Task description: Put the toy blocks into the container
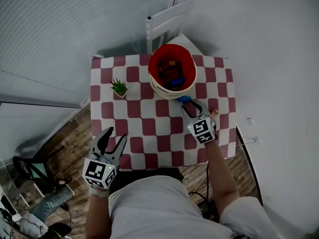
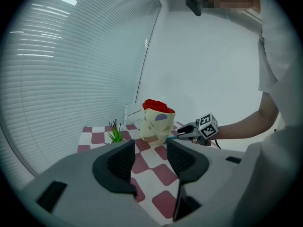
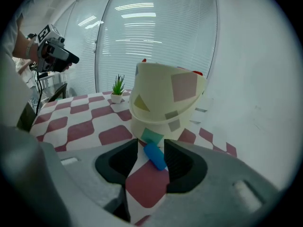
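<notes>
A cream bucket (image 1: 155, 87) with a red lining stands at the far middle of the checked table, with several toy blocks (image 1: 171, 73) inside. A small blue block (image 3: 155, 157) lies on the cloth right at the bucket's (image 3: 165, 103) foot, also seen as the blue block (image 1: 185, 99) from above. My right gripper (image 1: 190, 104) is low over the table with its jaws around this block; the block leans against the right pad and a gap shows on the left side, so the right gripper (image 3: 150, 146) stands open. My left gripper (image 1: 115, 136) hovers at the table's near left corner, open and empty (image 2: 150, 152).
A small potted plant (image 1: 119, 87) stands on the cloth left of the bucket. A white chair back (image 1: 167, 19) rises behind the table. Wooden floor and a dark cable lie around the table's near edge.
</notes>
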